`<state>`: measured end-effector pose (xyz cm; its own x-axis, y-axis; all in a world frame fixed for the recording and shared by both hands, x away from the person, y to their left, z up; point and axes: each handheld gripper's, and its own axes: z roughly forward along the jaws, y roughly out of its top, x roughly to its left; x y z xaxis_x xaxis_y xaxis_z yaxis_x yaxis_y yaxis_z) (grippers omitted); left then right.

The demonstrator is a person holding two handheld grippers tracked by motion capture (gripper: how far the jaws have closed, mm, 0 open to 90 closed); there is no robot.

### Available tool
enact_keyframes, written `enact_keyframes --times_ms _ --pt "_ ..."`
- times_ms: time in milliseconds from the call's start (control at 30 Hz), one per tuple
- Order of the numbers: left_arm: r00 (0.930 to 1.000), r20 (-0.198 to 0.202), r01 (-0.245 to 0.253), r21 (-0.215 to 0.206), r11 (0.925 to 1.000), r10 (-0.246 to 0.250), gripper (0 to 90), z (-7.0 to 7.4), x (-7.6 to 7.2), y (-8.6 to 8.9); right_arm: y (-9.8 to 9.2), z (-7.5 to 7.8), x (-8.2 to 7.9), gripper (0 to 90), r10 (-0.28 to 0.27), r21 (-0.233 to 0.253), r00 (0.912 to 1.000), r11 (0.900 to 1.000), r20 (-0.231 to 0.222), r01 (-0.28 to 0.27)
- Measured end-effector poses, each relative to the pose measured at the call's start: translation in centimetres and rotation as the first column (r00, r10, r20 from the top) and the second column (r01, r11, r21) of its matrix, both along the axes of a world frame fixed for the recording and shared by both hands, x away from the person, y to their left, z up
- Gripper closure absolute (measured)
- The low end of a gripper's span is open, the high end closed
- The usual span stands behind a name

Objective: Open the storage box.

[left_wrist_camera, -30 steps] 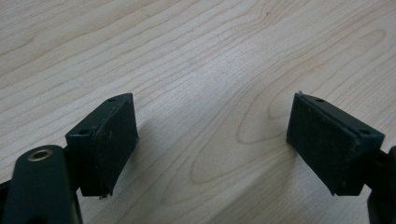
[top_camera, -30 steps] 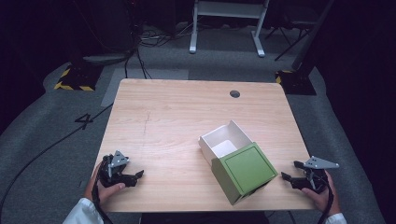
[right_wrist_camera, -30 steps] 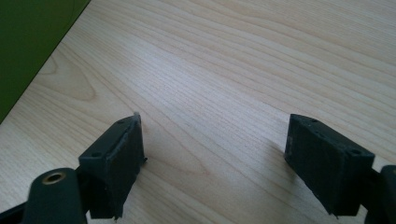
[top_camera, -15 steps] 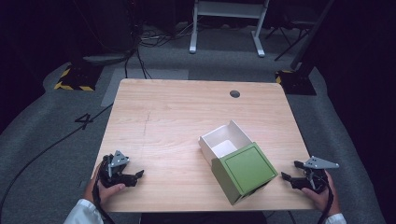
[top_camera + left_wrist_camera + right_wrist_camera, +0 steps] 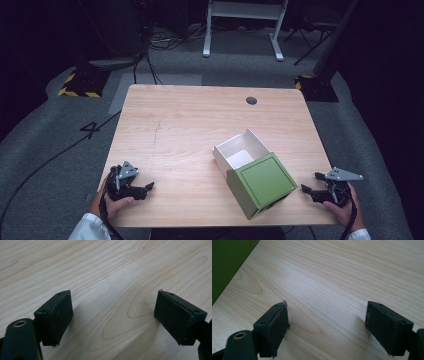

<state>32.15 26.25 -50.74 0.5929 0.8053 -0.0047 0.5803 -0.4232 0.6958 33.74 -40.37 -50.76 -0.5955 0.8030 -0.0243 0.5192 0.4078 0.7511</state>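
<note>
A green box (image 5: 260, 182) with a white inside (image 5: 239, 152) sits on the wooden table (image 5: 190, 125), right of centre near the front edge, partly slid open like a drawer. My left gripper (image 5: 146, 189) rests at the front left of the table, open, with bare wood between its jaws (image 5: 113, 312). My right gripper (image 5: 309, 189) rests at the front right, just right of the box, open and holding nothing (image 5: 325, 320). In the right gripper view the green box side (image 5: 227, 262) fills the upper left corner.
A round cable hole (image 5: 251, 100) is near the table's back edge. Dark carpeted floor with cables surrounds the table, and a white stand (image 5: 240, 20) is behind it. A hand (image 5: 112, 205) holds each gripper from the front edge.
</note>
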Motion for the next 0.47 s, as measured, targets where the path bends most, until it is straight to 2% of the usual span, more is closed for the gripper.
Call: enact_keyframes --times_ms 467 --pt "1.0 0.0 0.005 -0.001 1.0 -0.005 15.7 -0.01 0.02 0.04 -0.02 -0.01 0.03 18.9 0.0 0.002 1.0 1.0 -0.003 0.0"
